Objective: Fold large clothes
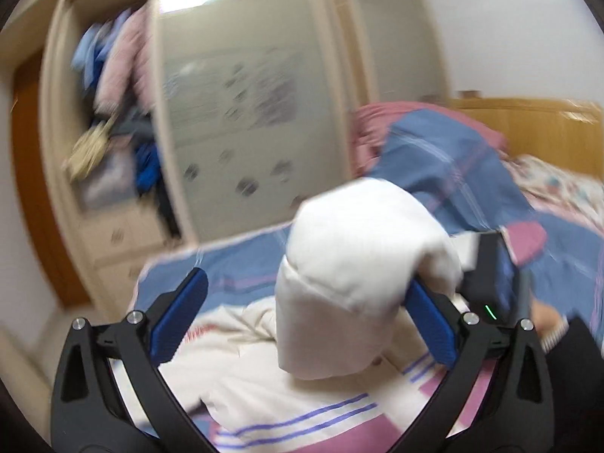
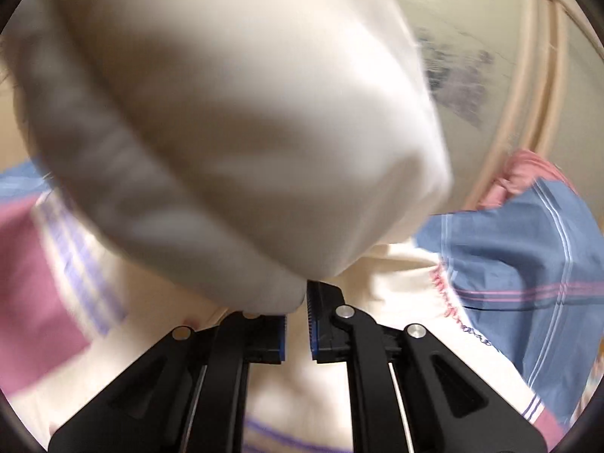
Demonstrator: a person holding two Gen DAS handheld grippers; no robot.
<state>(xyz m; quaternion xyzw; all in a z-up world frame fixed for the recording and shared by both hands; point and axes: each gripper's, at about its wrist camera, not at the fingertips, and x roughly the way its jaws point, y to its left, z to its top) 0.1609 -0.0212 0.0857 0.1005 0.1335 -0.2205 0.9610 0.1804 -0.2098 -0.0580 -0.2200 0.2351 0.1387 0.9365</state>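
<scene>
A cream garment (image 1: 351, 264) hangs in a bunched fold above the bed, and the rest of it lies spread on the sheet (image 1: 234, 343). My right gripper (image 2: 304, 294) is shut on the edge of that fold, and the bulging cloth (image 2: 226, 113) fills most of the right wrist view. In the left wrist view my left gripper (image 1: 305, 283) stands wide open. The hanging fold sits between its blue pads (image 1: 177, 321) and brushes the right-hand one, but it is not pinched. The black body of the right gripper (image 1: 490, 275) shows just behind the fold.
The bed has a blue, pink and white checked sheet (image 1: 234, 264). A rumpled blue and pink quilt (image 1: 445, 158) is piled at the far side by a wooden headboard (image 1: 528, 124). Beyond the bed's edge stands a wardrobe with frosted sliding doors (image 1: 245, 113) and an open section stuffed with clothes (image 1: 113, 94).
</scene>
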